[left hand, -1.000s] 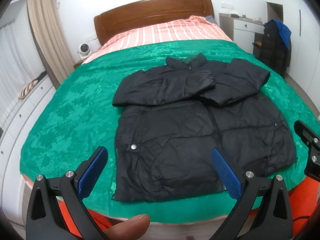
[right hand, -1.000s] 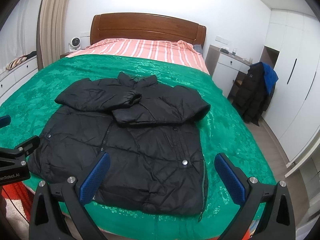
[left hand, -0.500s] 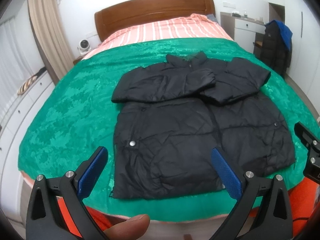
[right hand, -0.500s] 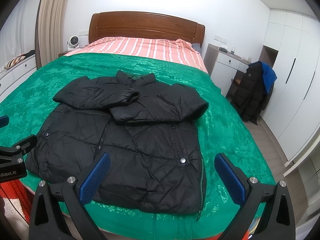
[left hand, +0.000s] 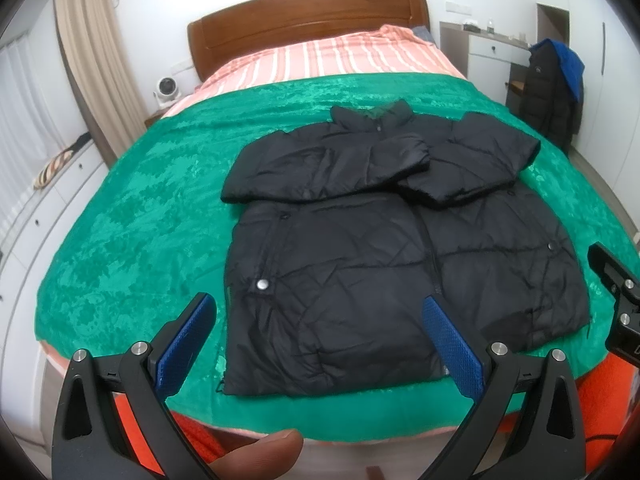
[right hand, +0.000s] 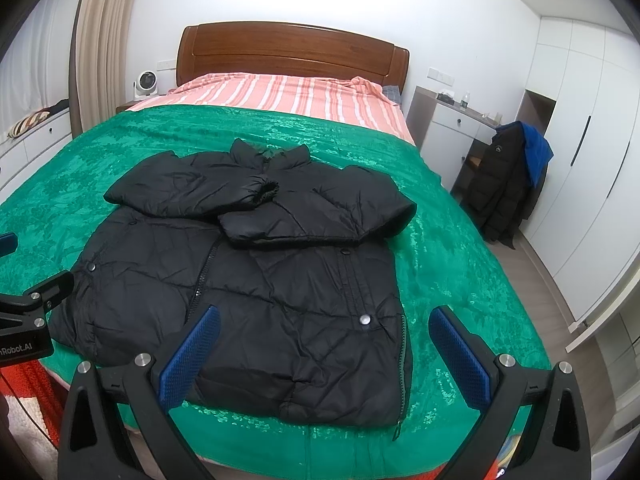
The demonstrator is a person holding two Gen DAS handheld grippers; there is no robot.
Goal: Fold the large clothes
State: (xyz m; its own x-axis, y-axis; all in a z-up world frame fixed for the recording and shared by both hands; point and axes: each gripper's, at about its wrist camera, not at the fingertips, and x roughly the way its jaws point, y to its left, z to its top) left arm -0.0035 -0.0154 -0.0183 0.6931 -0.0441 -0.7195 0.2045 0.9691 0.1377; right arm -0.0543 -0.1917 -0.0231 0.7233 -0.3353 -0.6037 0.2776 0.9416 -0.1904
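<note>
A black puffer jacket lies flat, front up, on the green blanket of the bed, with both sleeves folded across the chest. It also shows in the right wrist view. My left gripper is open and empty, held above the jacket's hem near the bed's foot. My right gripper is open and empty, above the hem's right corner. Each gripper shows at the edge of the other's view.
The wooden headboard and striped pink sheet lie beyond the blanket. White drawers run along the left. A chair with a dark coat, a desk and white wardrobes stand on the right.
Both grippers have drifted slightly forward and down toward the jacket's hem. Both stay open. The jacket has not moved.
</note>
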